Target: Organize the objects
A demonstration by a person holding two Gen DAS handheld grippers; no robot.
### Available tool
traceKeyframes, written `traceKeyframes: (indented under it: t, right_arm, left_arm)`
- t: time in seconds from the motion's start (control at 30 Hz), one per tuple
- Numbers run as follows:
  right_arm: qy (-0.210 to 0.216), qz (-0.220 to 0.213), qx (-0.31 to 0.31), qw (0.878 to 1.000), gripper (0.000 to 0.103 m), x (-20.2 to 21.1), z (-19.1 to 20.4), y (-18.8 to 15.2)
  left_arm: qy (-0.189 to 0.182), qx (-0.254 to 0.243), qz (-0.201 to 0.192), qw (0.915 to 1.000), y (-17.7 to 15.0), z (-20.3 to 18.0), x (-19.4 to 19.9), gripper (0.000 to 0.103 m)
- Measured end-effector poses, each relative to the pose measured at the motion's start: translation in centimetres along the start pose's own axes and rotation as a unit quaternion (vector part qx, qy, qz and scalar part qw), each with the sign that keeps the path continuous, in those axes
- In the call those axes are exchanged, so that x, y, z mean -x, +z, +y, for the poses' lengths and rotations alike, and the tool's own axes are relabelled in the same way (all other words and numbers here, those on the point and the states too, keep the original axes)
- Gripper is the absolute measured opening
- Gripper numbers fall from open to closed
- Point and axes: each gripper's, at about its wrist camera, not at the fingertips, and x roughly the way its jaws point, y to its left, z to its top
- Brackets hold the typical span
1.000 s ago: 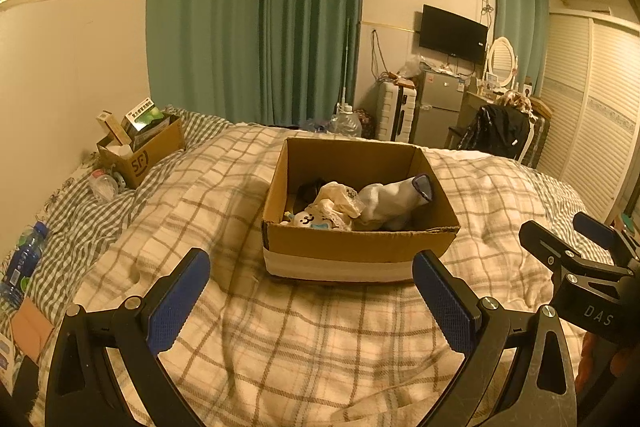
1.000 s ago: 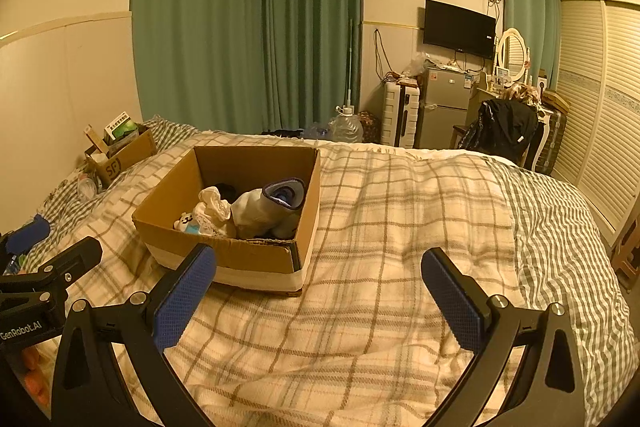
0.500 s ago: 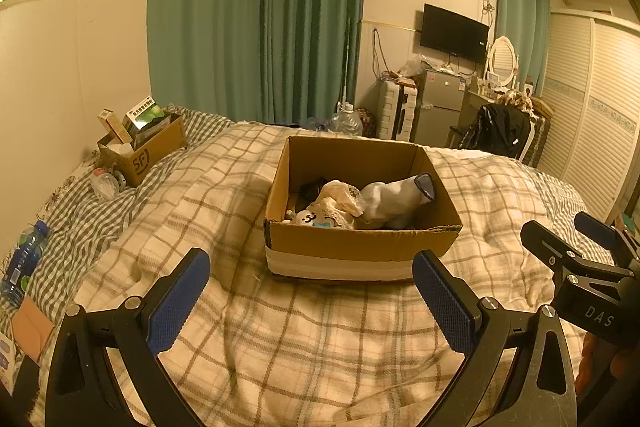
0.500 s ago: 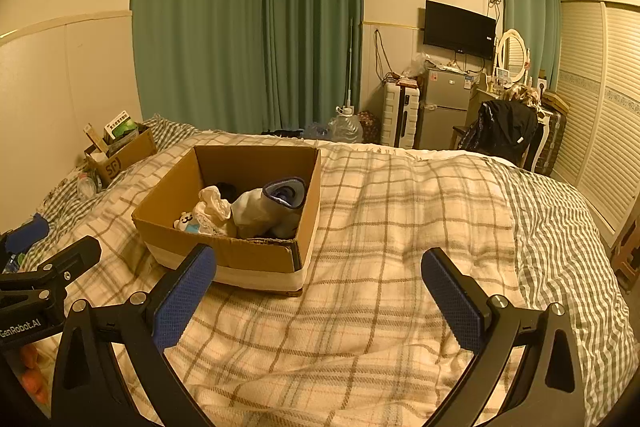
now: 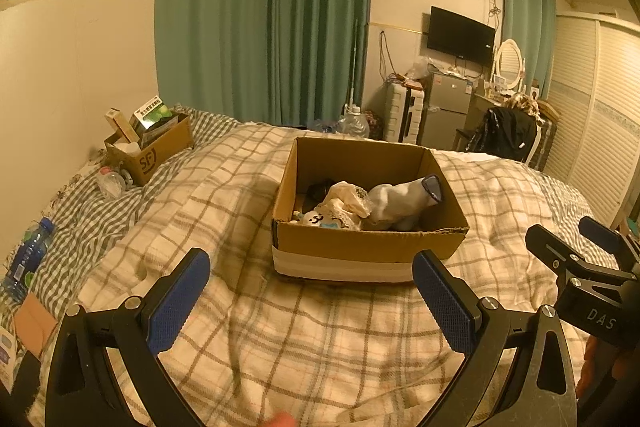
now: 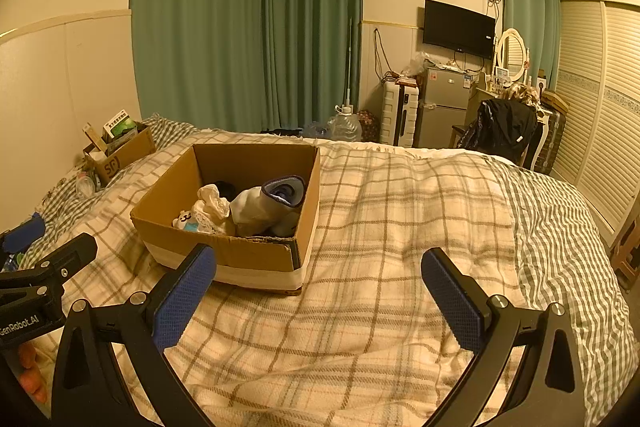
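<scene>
An open cardboard box [image 5: 360,247] [image 6: 256,259] sits on the plaid bed cover. It holds a grey-white sock with a blue cuff [image 5: 404,201] [image 6: 268,205], crumpled cream cloth [image 5: 346,201] [image 6: 212,201] and a small white toy with a face [image 5: 316,219] [image 6: 185,218]. My left gripper [image 5: 312,303] is open and empty, just short of the box's near wall. My right gripper [image 6: 320,303] is open and empty, to the right of the box over bare bed cover. Each gripper shows at the other view's edge.
A smaller cardboard box [image 5: 156,151] [image 6: 120,153] with packets stands at the bed's far left by the wall. A plastic bottle [image 5: 24,259] and a crumpled bottle [image 5: 110,183] lie along the left edge. Fridge, suitcase and chair stand beyond the bed.
Both views have crept slightly forward and up; the box sits a little lower in the frames. Both grippers stay open and empty.
</scene>
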Motion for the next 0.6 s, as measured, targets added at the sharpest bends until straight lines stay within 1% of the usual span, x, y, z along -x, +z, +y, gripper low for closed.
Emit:
traceKeyframes:
  t: [0.2, 0.6]
  right_arm:
    - [-0.001, -0.003, 0.0, 1.0, 0.103, -0.02, 0.0, 0.02]
    - [-0.002, -0.002, 0.001, 1.0, 0.103, -0.08, 0.12, -0.14]
  left_arm:
    - [-0.007, -0.003, 0.002, 1.0, 0.02, -0.03, 0.02, 0.103]
    - [-0.009, -0.004, 0.003, 0.9999, 0.01, -0.12, 0.04, 0.103]
